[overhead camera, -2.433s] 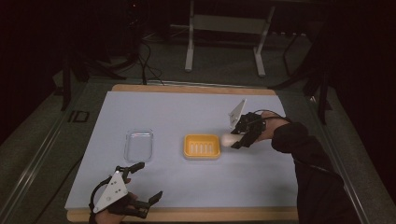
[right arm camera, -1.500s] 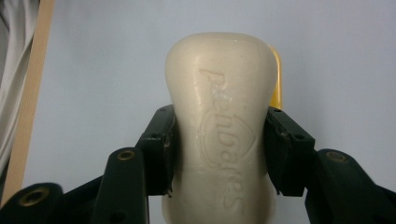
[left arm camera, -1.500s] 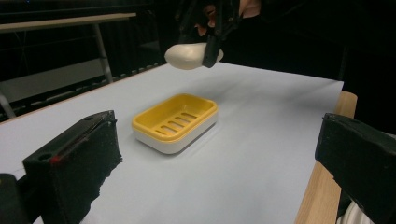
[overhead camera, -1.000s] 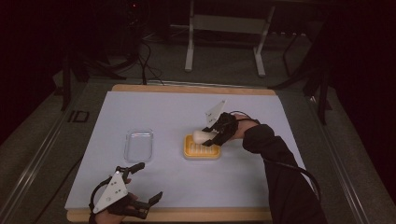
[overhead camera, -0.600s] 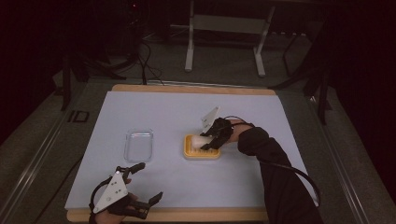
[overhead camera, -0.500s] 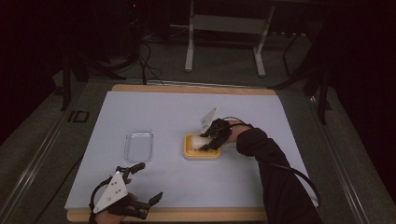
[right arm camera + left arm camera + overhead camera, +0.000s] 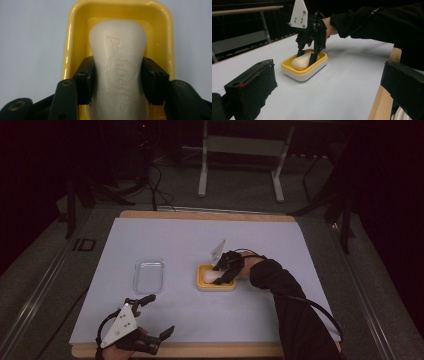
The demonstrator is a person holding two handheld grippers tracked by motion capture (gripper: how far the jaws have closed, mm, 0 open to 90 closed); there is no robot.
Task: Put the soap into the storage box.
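Covering most of the wooden table (image 7: 210, 351) is a pale sheet (image 7: 165, 237), with a yellow soap dish (image 7: 216, 284) right of centre in the high view and a clear plastic lid (image 7: 149, 275) well apart at centre left. Right gripper (image 7: 117, 80): jaws closed against both sides of the cream soap bar (image 7: 118, 62), which sits inside the dish at mid-frame. Left gripper (image 7: 152, 317): lower left of the high view at the table's near edge, jaws spread wide and holding nothing.

dark room, grey floor (image 7: 240, 185)
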